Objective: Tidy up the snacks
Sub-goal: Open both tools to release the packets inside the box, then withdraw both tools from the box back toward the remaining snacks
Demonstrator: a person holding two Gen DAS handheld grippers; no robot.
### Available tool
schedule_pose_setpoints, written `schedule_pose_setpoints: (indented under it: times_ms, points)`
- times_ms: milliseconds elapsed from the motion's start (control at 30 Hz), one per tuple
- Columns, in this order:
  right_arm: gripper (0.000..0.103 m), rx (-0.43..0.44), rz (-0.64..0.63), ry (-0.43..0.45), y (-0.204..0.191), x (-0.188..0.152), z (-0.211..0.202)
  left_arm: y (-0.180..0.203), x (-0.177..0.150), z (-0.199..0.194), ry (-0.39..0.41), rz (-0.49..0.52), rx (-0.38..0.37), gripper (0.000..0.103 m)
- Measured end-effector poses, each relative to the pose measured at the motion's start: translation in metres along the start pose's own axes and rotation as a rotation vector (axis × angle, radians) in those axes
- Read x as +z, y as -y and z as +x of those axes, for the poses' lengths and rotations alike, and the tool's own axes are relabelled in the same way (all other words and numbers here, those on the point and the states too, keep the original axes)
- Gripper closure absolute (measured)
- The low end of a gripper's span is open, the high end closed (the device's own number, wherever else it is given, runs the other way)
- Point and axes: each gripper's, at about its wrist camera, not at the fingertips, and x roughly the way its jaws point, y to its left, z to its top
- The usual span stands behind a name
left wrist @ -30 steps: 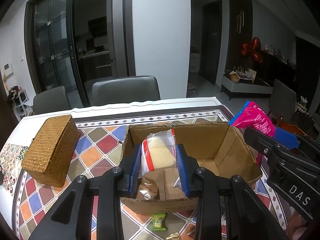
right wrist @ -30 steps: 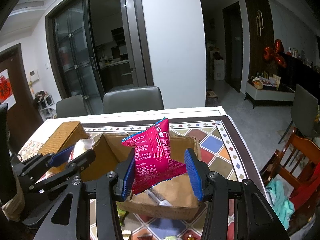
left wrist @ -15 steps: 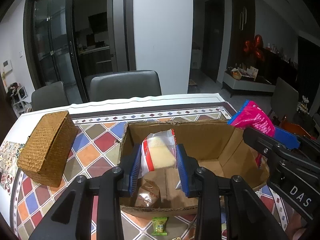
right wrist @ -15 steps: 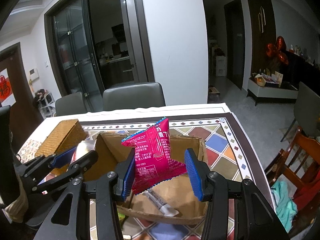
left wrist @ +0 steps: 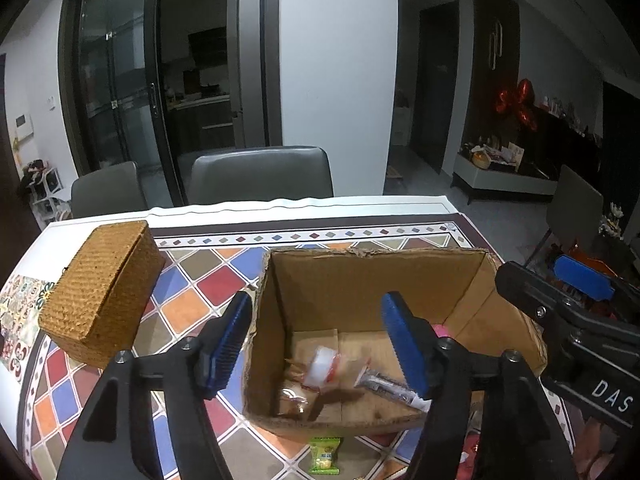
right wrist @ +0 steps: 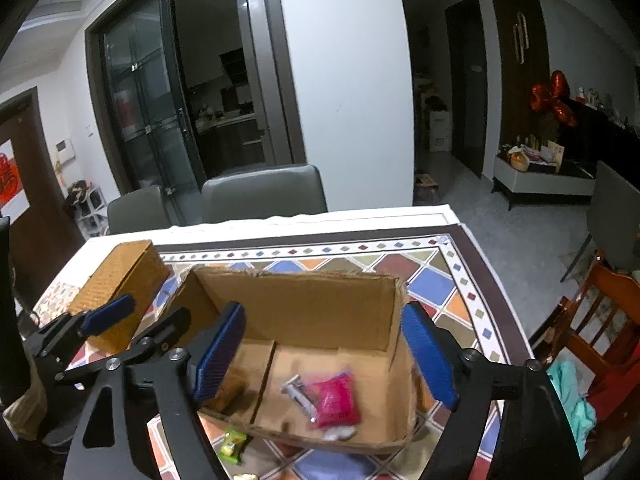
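- Left tongs [left wrist: 316, 344] hang over the near-left part of the cardboard box [left wrist: 372, 280], jaws spreading apart with nothing pinched. One blue pad sits just outside the box's left wall, the other is over the inside.
- Right tongs [right wrist: 328, 354] hover over the same box from its right side. Their jaws are spreading too and nothing is gripped between them.
- Just in front of the box's near wall, a small green snack packet [left wrist: 325, 455] lies flat on the table [left wrist: 224, 276].
- Inside the box, the clear bag with red trim [left wrist: 322, 368] shows up blurred above the near-left floor, right over a small brown-ish packet [left wrist: 294, 398]. Can't tell if it's touching down.
- Beside that bag, toward the box's right, a silvery wrapper [left wrist: 390, 386] lies on the box floor.
- The pink snack bag [right wrist: 332, 400] is in the box as well, near-right part of the floor, looks a bit blurred, right against the silvery wrapper in the right wrist view.
- Left of the box, clear of it, a woven wicker box [left wrist: 102, 294] sits with its lid down on the colourful diamond-pattern tablecloth.
- Beyond the box, past the far table edge, two grey chairs [left wrist: 260, 174] are pushed in.
- Further back than that there's a white wall and dark glass doors.
- Off to the box's right, away from the table, a wooden chair [right wrist: 596, 320] has teal cloth on it.
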Motion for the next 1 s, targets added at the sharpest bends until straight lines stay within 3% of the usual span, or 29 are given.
schedule_pose_setpoints:
  times_ms: [200,1000]
  points:
    - [0.022,-0.013,0.008,0.015,0.004,0.0,-0.009,0.002,-0.001,-0.013,0.029,-0.004,0.022,0.02]
    - [0.022,-0.065,-0.006,0.106,0.011,0.0,-0.079,0.018,-0.011,-0.074,0.088,0.013,0.024,0.019]
